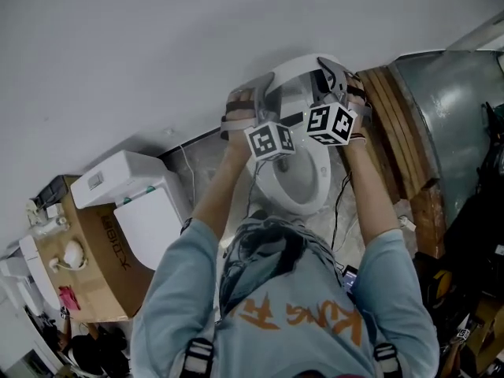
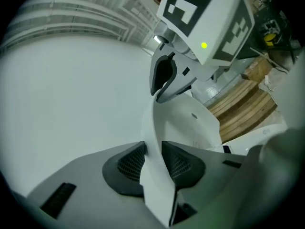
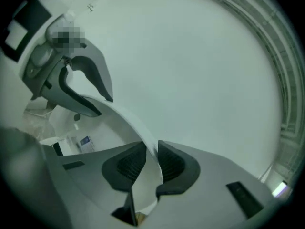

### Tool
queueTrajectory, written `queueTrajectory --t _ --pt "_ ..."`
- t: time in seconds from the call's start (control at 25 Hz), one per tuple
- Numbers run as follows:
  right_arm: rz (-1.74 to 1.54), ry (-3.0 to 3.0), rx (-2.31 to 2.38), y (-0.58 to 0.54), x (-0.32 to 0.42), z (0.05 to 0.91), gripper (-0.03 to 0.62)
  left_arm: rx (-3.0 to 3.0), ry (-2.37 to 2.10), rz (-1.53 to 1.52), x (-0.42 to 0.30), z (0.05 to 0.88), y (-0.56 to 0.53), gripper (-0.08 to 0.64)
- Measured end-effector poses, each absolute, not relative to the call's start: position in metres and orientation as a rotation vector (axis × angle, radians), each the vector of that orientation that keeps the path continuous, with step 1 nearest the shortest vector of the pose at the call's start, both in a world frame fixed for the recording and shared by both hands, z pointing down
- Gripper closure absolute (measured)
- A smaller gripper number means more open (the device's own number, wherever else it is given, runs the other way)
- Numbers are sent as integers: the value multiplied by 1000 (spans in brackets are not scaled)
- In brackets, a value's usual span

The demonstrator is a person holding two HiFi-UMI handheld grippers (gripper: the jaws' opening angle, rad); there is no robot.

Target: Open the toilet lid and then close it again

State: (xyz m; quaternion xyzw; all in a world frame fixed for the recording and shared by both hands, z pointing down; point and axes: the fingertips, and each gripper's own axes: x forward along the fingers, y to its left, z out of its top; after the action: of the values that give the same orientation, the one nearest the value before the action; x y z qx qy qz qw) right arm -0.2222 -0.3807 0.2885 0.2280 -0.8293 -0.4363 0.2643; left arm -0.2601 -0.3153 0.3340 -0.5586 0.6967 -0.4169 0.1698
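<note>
Head view: nearest is the person's grey-blue shirt (image 1: 291, 313), both arms reaching forward over the toilet bowl (image 1: 315, 199). The toilet lid (image 1: 303, 65) is swung up off the bowl, standing near upright at the bowl's back edge, free rim topmost. The left gripper (image 1: 256, 101) is on the rim's left side and the right gripper (image 1: 335, 85) on its right side. The bowl is uncovered. A second toilet (image 1: 130, 191) sits on a cardboard box (image 1: 87, 282) at the left, and wooden planks (image 1: 398, 124) lie right of the bowl.

Left gripper view: the jaws are pinched on the thin white lid edge, a dark ribbed pad (image 2: 131, 163) pressing each face. The right gripper shows further along the same rim, with bare wall behind.

Right gripper view: the jaws are nearly together, clamped on the lid rim that curves off toward the left gripper. Plain wall beyond.

Handling, judged: stiff thin plastic, light, glossy so probably slippery in the pads. It pivots on a rear hinge. Best grip is the free front rim, one side each, as here. Lower slowly, or it could slam.
</note>
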Motion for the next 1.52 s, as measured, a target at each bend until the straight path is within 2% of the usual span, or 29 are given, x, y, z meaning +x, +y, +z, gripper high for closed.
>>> queueTrajectory --t 0.32,0.72,1.04,1.52 --pt "-1040 -2299 510 -439 -315 288 518 -1584 2138 -1133 -349 335 -370 466" --pt "-940 -2315 438 -474 -366 293 505 -1535 2294 -1021 -400 338 -402 505" --pt "-928 -2315 417 -456 -340 284 505 -1520 2292 -1001 -376 329 -385 505" --pt "-966 -2358 329 -396 -246 282 495 -1467 2300 -1080 -288 326 -331 486"
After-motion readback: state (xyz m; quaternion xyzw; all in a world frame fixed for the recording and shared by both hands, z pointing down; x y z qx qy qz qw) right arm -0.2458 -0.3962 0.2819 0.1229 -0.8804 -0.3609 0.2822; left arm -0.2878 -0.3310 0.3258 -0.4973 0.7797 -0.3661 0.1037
